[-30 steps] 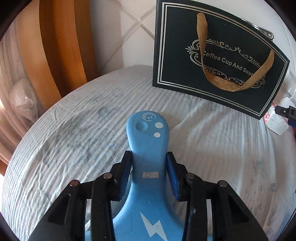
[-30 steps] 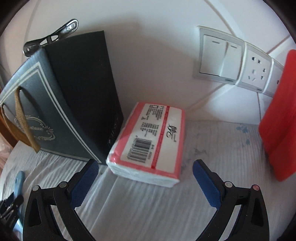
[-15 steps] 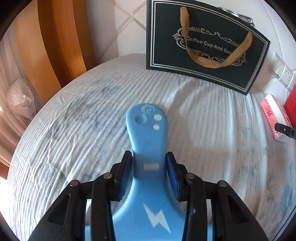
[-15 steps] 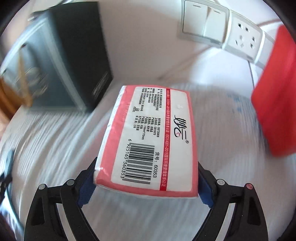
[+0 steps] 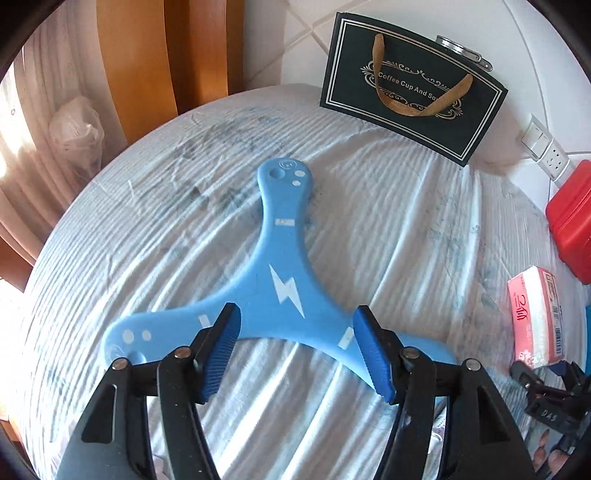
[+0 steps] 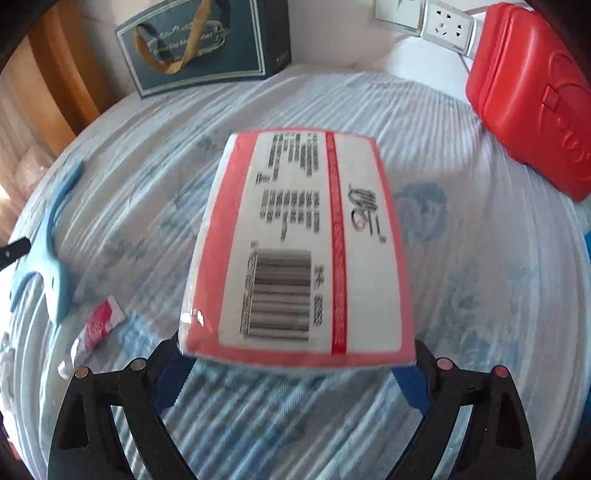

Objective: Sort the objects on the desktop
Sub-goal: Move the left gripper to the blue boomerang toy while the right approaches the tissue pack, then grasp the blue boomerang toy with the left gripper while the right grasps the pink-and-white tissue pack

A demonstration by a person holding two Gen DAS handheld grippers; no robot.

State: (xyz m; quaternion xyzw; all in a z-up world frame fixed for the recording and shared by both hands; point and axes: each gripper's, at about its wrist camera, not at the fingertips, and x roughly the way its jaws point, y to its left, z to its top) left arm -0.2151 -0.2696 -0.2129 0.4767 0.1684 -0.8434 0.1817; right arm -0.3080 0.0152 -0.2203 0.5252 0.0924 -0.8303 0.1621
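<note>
A blue three-armed boomerang (image 5: 280, 284) with a white lightning bolt lies flat on the striped cloth. My left gripper (image 5: 297, 350) is open and hangs just above and behind its middle, touching nothing. My right gripper (image 6: 295, 363) is shut on a red-and-white tissue pack (image 6: 303, 243) and holds it lifted above the cloth. The same pack shows at the right edge of the left wrist view (image 5: 535, 317). The boomerang also shows at the left of the right wrist view (image 6: 51, 236).
A dark gift bag (image 5: 410, 92) stands against the back wall. A red plastic case (image 6: 532, 96) lies at the right by the wall sockets (image 6: 447, 22). A small red-and-white tube (image 6: 96, 328) lies on the cloth near the boomerang. A wooden panel (image 5: 162, 55) is at the left.
My left gripper has opened, let the boomerang go onto the cloth and drawn back. My right gripper has closed on the tissue pack and lifted it away from the wall.
</note>
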